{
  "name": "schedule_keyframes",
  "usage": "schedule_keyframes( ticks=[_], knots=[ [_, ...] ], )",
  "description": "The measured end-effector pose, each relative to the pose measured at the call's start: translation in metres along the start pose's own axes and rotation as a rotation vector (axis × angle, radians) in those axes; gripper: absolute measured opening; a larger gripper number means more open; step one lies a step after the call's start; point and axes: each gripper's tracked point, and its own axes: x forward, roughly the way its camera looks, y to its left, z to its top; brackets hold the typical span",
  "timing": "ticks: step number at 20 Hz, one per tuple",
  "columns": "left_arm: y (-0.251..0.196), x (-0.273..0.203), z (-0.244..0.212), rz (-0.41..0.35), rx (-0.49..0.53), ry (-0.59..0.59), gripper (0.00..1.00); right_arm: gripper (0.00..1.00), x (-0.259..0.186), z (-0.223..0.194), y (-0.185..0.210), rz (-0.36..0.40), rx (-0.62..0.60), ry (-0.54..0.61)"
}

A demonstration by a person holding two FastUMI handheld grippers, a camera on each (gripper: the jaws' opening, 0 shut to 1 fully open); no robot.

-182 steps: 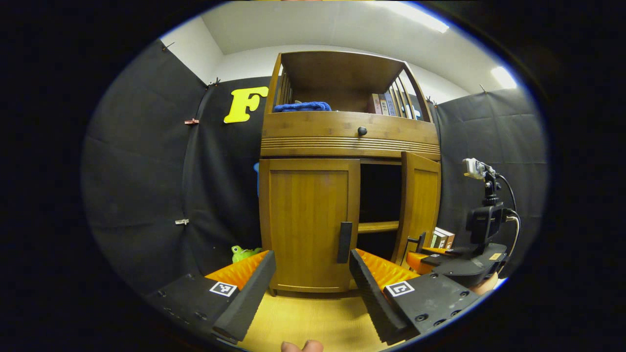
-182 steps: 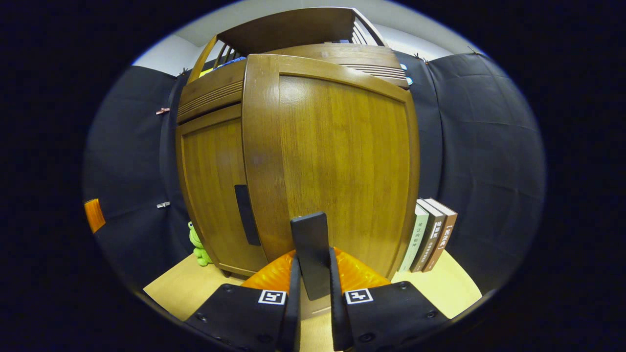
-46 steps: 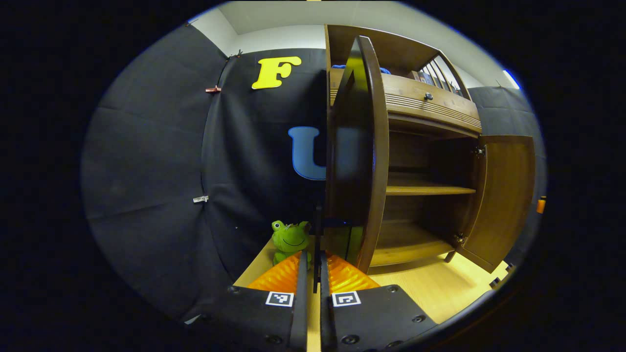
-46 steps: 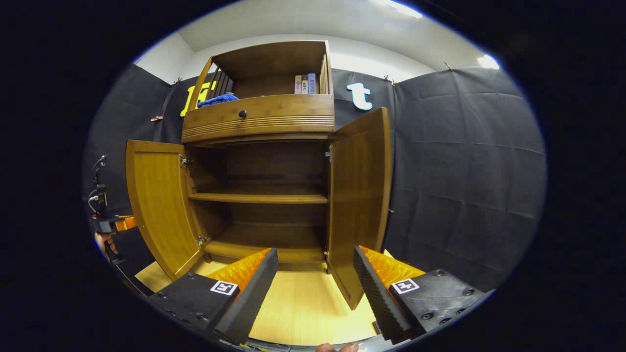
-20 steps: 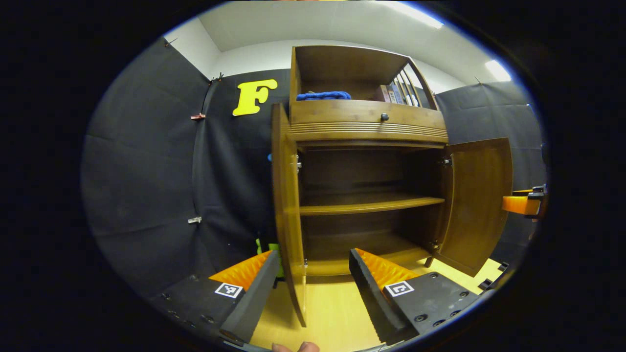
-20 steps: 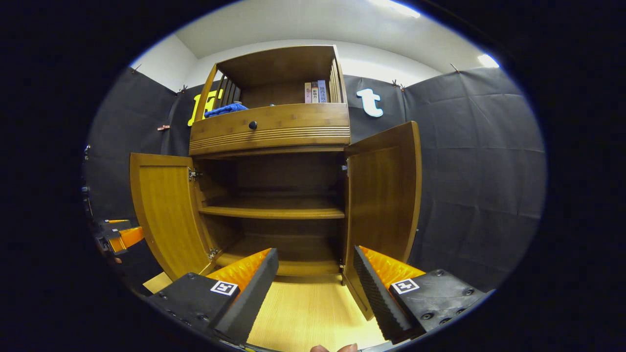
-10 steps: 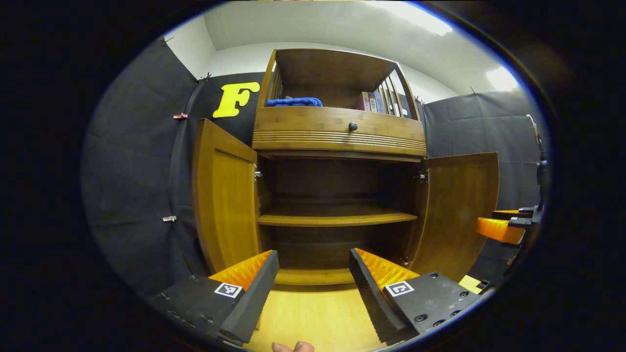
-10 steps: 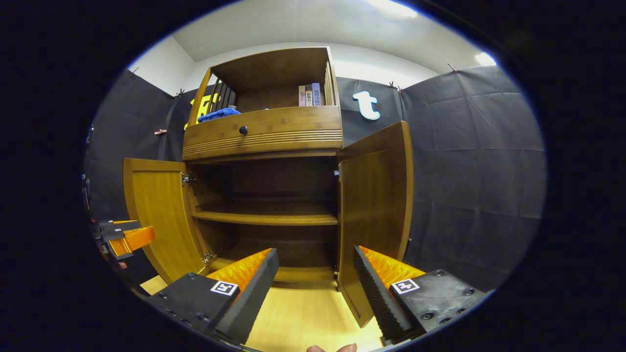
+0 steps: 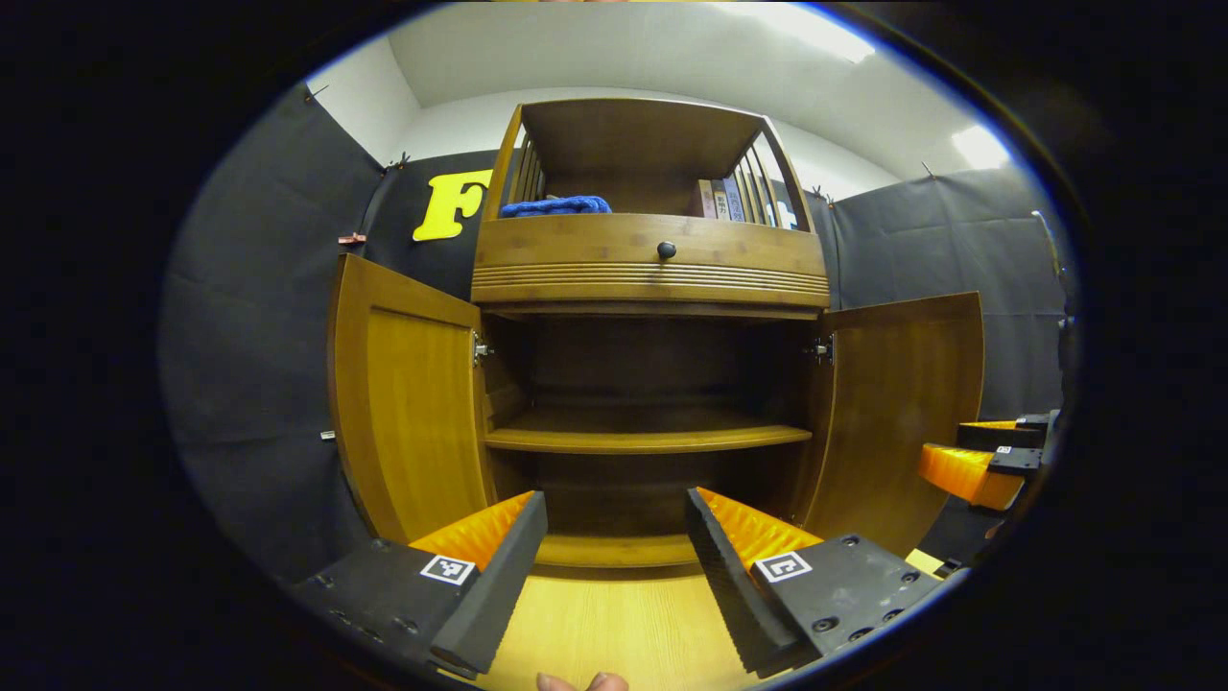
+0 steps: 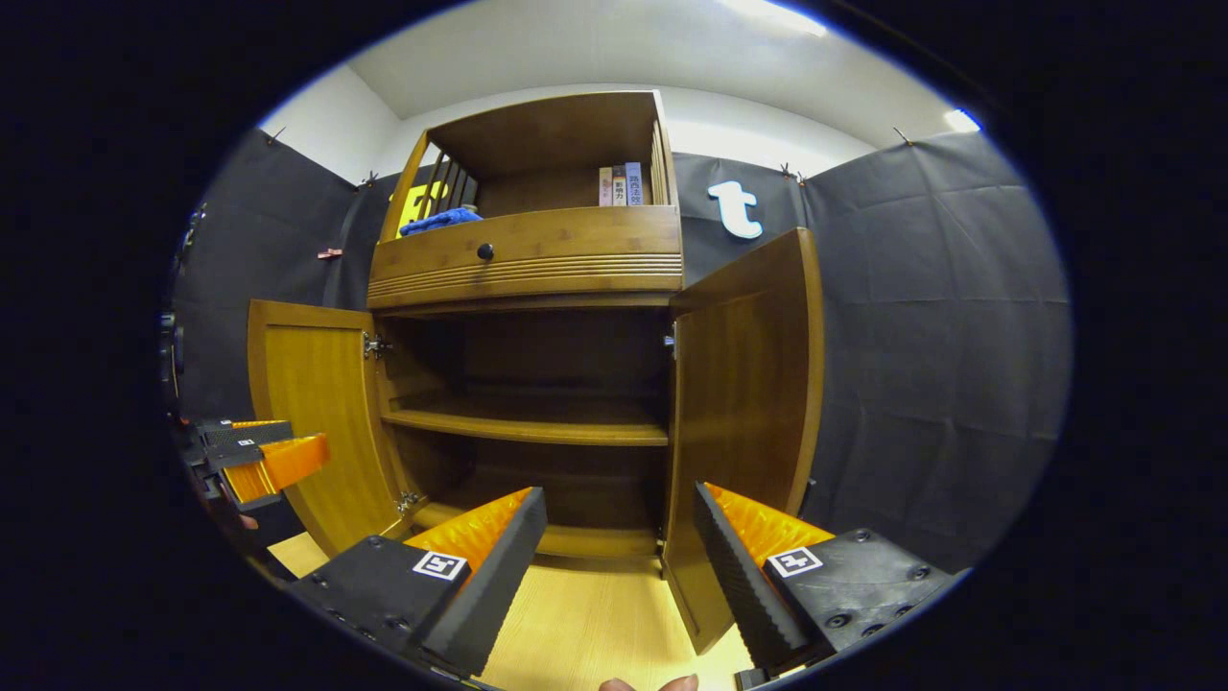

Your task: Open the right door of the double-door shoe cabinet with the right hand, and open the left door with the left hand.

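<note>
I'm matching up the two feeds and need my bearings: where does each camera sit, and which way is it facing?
Left gripper view: rides the open left gripper, facing the shoe cabinet head-on; a fingertip at the bottom edge, the right gripper at right.
Right gripper view: rides the open right gripper, facing the cabinet from nearer the right door; the left gripper at left.
Shared: open left door, shelf, blue cloth.

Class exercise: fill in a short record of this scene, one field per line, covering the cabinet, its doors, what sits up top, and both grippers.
cabinet: wooden shoe cabinet, inner shelf bare
left door: left door swung open
right door: right door swung open
top compartment: blue cloth, books
drawer: closed, dark knob
left gripper: left gripper open, holding nothing
right gripper: right gripper open, holding nothing
</note>
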Motion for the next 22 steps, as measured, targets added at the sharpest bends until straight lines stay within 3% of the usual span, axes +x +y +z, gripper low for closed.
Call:
schedule_keyframes(
  ticks=[22],
  knots=[
    [-0.026,0.003,0.0,-0.008,0.009,-0.003,0.91,0.98,-0.011,0.002,-0.005,0.049,-0.04,-0.016]
  ],
)
